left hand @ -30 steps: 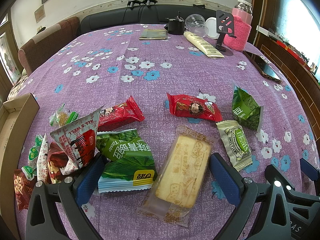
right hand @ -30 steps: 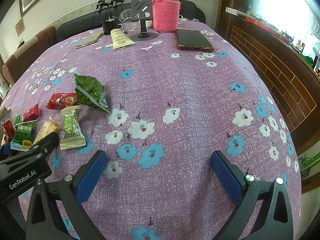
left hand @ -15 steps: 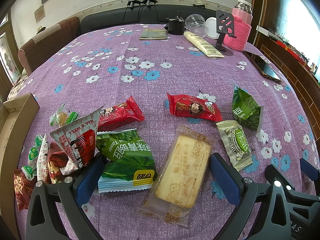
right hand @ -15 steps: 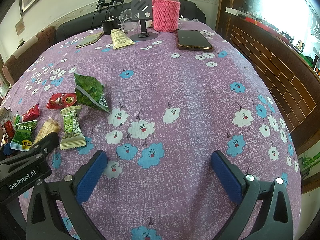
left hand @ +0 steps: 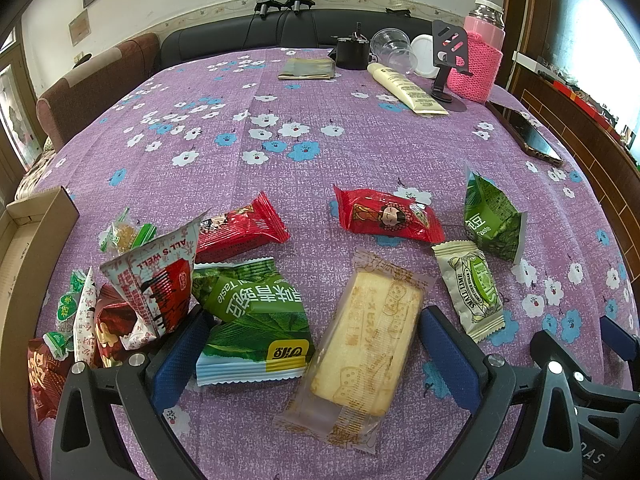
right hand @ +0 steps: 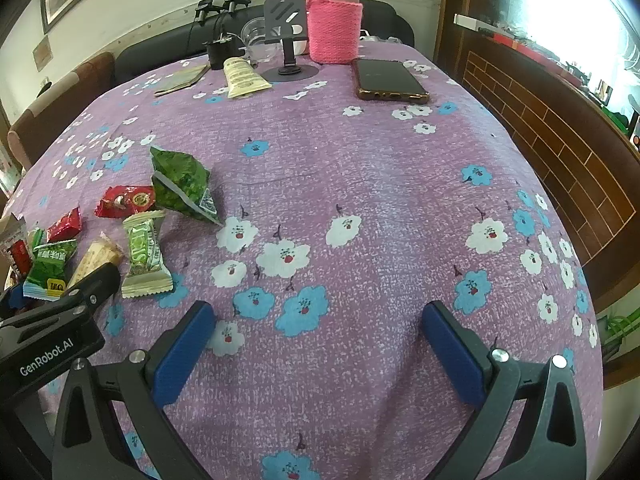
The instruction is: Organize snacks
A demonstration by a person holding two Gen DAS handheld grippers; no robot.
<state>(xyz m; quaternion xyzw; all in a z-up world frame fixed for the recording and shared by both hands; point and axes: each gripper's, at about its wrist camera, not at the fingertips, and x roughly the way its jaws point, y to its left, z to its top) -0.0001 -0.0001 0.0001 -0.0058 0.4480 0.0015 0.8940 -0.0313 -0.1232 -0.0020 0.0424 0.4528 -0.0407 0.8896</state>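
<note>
Snack packets lie on the purple flowered tablecloth. In the left wrist view, my left gripper (left hand: 314, 354) is open, its jaws on either side of a clear-wrapped biscuit (left hand: 366, 350) and a green packet (left hand: 252, 316). Beyond lie a red packet (left hand: 240, 232), a red doll-print packet (left hand: 388, 216), a pale green cake packet (left hand: 472, 288), a dark green pouch (left hand: 492, 218) and a heap of packets (left hand: 132, 292) at the left. My right gripper (right hand: 316, 350) is open over bare cloth; the pale green packet (right hand: 144, 256) and green pouch (right hand: 182, 186) lie to its left.
A cardboard box (left hand: 28, 240) stands at the left table edge. At the far side are a pink-sleeved flask (left hand: 478, 52), a phone stand (left hand: 450, 62), a cream tube (left hand: 406, 88), a black cup (left hand: 352, 50) and a phone (left hand: 524, 132). The table edge drops off at right.
</note>
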